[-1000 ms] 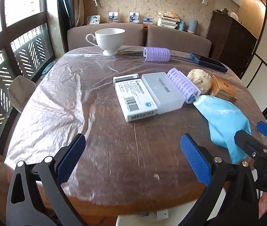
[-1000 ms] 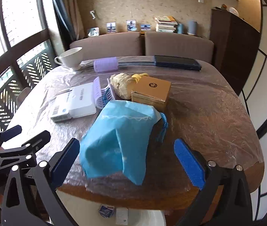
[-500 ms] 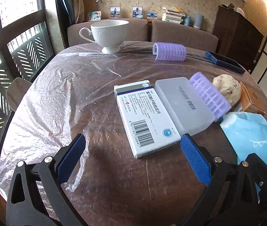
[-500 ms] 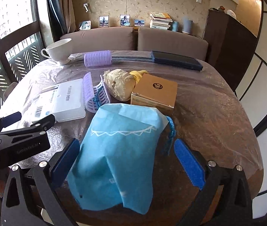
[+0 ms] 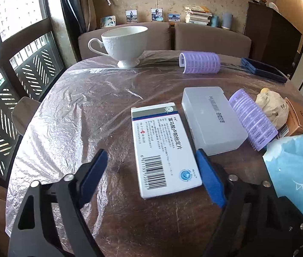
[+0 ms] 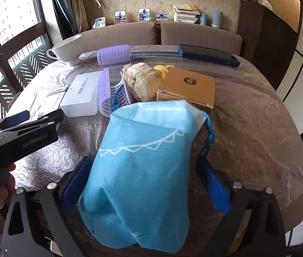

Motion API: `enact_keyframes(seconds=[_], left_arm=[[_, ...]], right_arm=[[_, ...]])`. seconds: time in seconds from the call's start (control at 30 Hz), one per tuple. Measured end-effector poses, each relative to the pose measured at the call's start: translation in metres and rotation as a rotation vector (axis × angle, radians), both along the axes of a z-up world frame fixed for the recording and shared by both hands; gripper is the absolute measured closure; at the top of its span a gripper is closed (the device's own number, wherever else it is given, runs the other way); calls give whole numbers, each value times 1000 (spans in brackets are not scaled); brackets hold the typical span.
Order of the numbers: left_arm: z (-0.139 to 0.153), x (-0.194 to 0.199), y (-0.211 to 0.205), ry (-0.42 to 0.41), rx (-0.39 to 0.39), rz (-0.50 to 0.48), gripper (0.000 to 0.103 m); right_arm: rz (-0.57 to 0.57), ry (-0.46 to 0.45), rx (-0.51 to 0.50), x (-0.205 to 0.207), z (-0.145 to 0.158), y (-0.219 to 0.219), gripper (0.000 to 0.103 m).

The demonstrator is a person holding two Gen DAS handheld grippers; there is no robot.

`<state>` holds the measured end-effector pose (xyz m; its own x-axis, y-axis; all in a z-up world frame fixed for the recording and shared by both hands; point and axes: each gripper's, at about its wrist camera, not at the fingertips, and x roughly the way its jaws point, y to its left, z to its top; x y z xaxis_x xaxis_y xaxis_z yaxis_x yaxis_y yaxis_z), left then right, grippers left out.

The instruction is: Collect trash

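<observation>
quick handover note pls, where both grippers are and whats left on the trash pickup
Left gripper: jaws just closing around the white barcoded medicine box, right pad at its edge, left pad clear; not gripped.
Right gripper: jaws just closing around the light blue drawstring bag; grip unconfirmed.
Crumpled beige paper wad lies beside the tan cardboard box.
Done: nothing collected.
Left: grip the box and bag, then bag the trash.

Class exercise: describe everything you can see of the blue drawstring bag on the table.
The blue drawstring bag is thin, matte, nonwoven-looking fabric with a white zigzag line. It lies crumpled on the plastic-covered table, mouth toward the tan box, blue cord trailing at its right. Its near end sits between the right tool's just-closing jaws.
</observation>
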<state>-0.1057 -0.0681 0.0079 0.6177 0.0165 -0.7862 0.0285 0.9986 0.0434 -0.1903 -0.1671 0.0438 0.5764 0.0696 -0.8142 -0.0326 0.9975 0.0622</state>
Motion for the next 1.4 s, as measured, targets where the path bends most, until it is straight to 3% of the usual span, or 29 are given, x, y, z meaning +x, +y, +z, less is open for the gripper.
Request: enact_keyframes(seconds=[0.1,0.33,1.4], left_arm=[[2,0,1,13,-50,-12,49],[5,-8,6,10,-125,-10,51],[29,-59,7,-48,-189,19,51]], right_arm=[[5,15,31,-1,-3,-3,29],[21,7,97,-3,0,-9,44],[59,-31,167,-27,23,-17,46]])
